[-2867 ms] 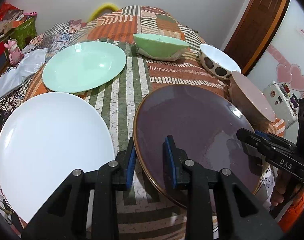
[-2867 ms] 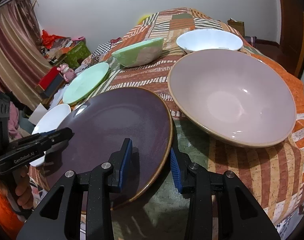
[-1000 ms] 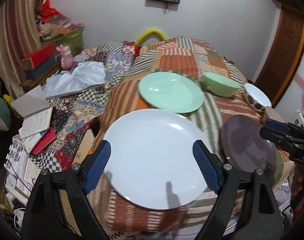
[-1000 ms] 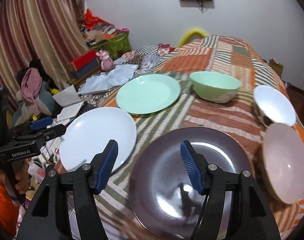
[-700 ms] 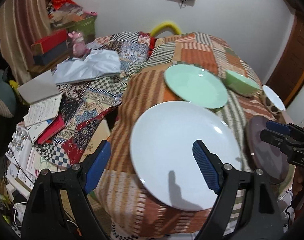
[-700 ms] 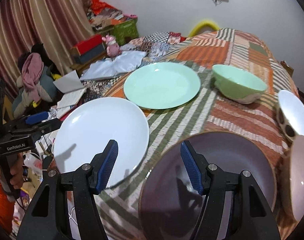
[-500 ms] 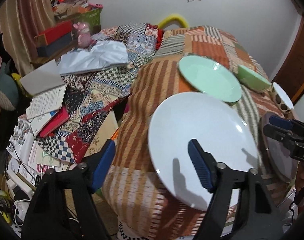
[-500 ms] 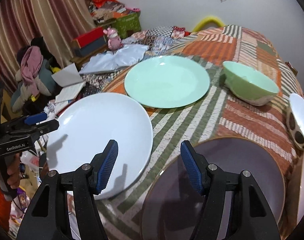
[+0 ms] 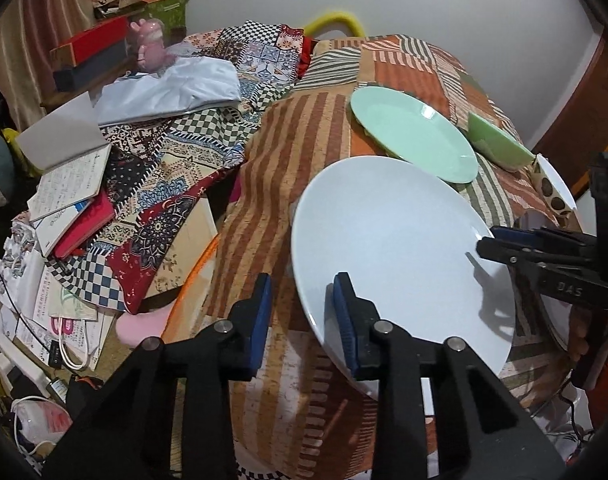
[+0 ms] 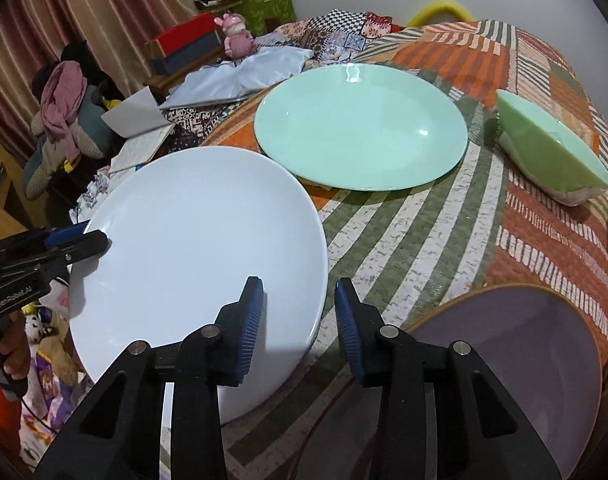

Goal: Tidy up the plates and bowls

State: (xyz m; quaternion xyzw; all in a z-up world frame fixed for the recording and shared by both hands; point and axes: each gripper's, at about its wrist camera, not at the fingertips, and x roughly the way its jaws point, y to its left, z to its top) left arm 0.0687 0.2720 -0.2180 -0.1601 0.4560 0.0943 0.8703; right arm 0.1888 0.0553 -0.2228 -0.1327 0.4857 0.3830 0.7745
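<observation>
The left gripper [image 9: 302, 314] reaches in low at the near left edge of the quilt-covered table [image 10: 415, 236], its blue-padded jaws apart and straddling the near rim of the large round white ceramic plate [image 9: 391, 252]: one pad sits over the plate's face, the other outside its edge above the striped cloth, and I cannot tell whether either touches. The right gripper [image 10: 300, 328] comes in from the opposite side of the same plate, jaws likewise apart and astride its rim, with one pad over the white surface and one over the green-striped patch. The white plate overhangs the table's near left edge. Beyond it, toward the far side, lies the round mint-green plate [image 10: 359, 128], and just beside that the pale green bowl [image 10: 551, 156], tilted on its side. The dark purple plate with a tan rim [image 10: 515, 364] rests at the near right edge, and a white bowl with brown spots [image 9: 553, 188] sits at the right edge. All the dishes appear empty. The left gripper's body reads "GenRobot.AI" and the right one's reads "DAS".
</observation>
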